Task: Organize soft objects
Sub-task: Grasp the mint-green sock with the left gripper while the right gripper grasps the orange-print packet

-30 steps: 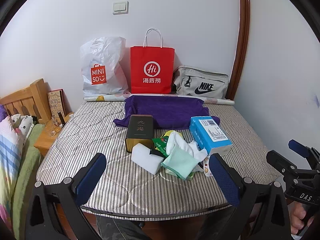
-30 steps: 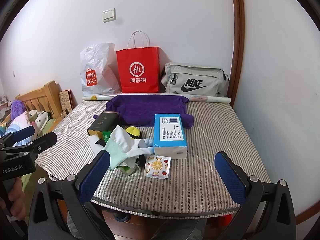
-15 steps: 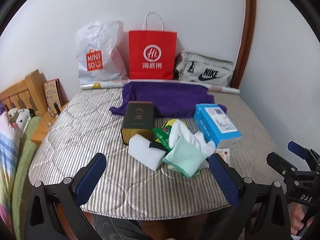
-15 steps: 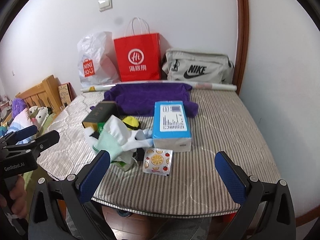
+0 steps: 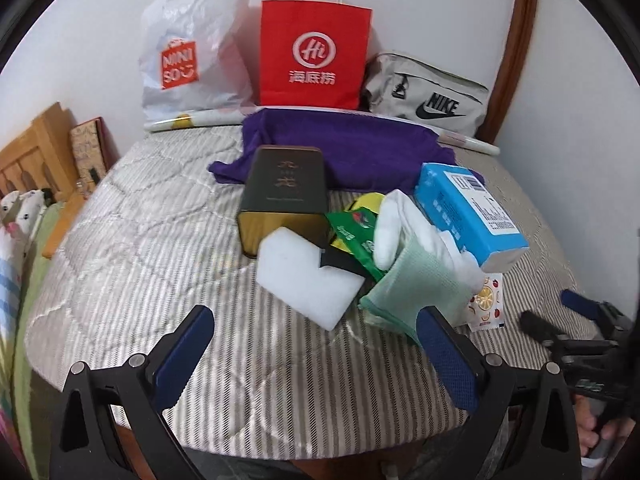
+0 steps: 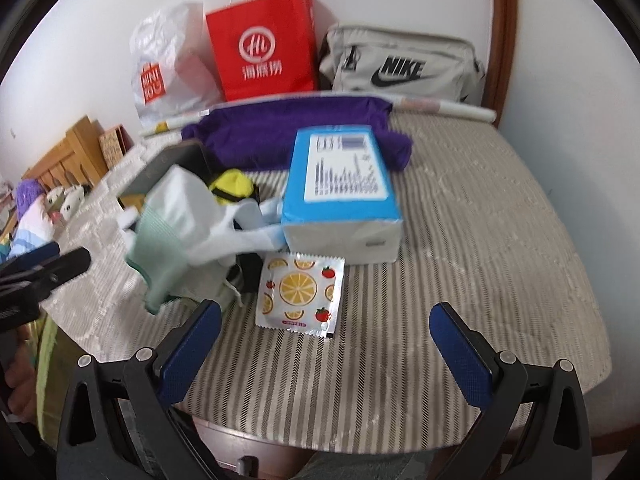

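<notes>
Blue-padded fingers of the left gripper [image 5: 314, 354] stand wide apart across the bottom of its view, holding nothing; the right gripper [image 6: 326, 354] is equally spread and empty in the lower part of its own view. Over the last second both have come in closer and lower over the striped quilted mattress [image 5: 140, 240], so the heap at its middle now fills far more of each frame.

Just above the left gripper, at frame centre, lies a white foam sponge block [image 5: 304, 280], and beside it to the right a mint-green knitted cloth [image 5: 416, 284] with a white sock [image 5: 394, 226] draped over it; the cloth's lower corner reaches the gripper's right-hand finger. A dark rectangular tin [image 5: 284, 190] lies behind the sponge, and a blue tissue box [image 5: 464, 206] sits at centre right. Directly ahead of the right gripper, in the middle of its view, lies a foil sachet printed with orange slices [image 6: 302, 290], just in front of the box. A purple towel [image 5: 352, 148] is spread across the upper middle.

Nothing has been picked up yet; this approach likely sets up a first grasp on the soft heap.
</notes>
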Tool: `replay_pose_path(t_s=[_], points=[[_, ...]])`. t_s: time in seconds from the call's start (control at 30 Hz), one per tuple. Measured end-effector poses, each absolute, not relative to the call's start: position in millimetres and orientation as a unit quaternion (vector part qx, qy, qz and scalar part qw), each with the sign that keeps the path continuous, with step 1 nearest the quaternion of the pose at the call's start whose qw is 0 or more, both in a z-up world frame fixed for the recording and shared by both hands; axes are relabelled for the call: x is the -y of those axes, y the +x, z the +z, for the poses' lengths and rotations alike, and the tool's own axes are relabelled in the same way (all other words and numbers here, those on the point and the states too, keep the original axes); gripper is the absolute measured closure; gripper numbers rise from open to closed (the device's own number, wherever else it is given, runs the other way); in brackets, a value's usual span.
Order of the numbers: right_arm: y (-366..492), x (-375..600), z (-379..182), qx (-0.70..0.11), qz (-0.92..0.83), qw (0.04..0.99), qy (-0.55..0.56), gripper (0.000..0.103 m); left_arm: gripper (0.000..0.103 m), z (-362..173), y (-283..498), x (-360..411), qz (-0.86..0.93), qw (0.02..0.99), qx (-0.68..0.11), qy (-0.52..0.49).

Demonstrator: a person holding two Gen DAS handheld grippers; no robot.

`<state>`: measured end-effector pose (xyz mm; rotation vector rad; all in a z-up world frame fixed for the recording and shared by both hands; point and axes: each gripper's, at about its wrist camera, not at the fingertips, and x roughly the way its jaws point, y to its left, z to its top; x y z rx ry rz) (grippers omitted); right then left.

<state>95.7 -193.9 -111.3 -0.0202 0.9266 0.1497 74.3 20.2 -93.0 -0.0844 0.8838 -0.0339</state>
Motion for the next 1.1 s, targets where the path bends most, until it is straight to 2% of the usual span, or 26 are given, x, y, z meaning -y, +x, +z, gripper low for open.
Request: replay_pose_path(t_s=[0.47,0.6,0.7,0.77,0.93,1.1], points=[[133.6,187.4,-161.3,-0.459,0.081,0.884,0.008,0.002,0.002,-112.5,93.1,-25.0,-0.03,0.897,-0.439,-0.048],[134.0,182.3,-164.9,-0.442,0.084,0.893,-0.003,0.004,0.002,-115.0,96.9,-29.2,-0.023,0.896,-0.441,-0.05],[133.0,178.0,-164.5,-0.429,0.096,0.898,-0.017,0.02,0.002,-115.4,98.0,-30.5,-0.022,0.895,-0.443,-0.051],[130.5,177.3,-163.0,-0.425,0.106,0.899,-0.024,0.037,0.002,-114.9,98.8,-29.6,-0.022,0.895,-0.443,-0.05],[124.9,183.3,-158.3,-0.424,0.115,0.898,-0.03,0.047,0.002,-108.6,97.4,-21.5,-0.042,0.9,-0.432,-0.044],[118.9,194.7,-153.6,-0.421,0.115,0.899,-0.027,0.047,0.002,-102.6,100.9,0.8,-0.082,0.903,-0.421,-0.025]])
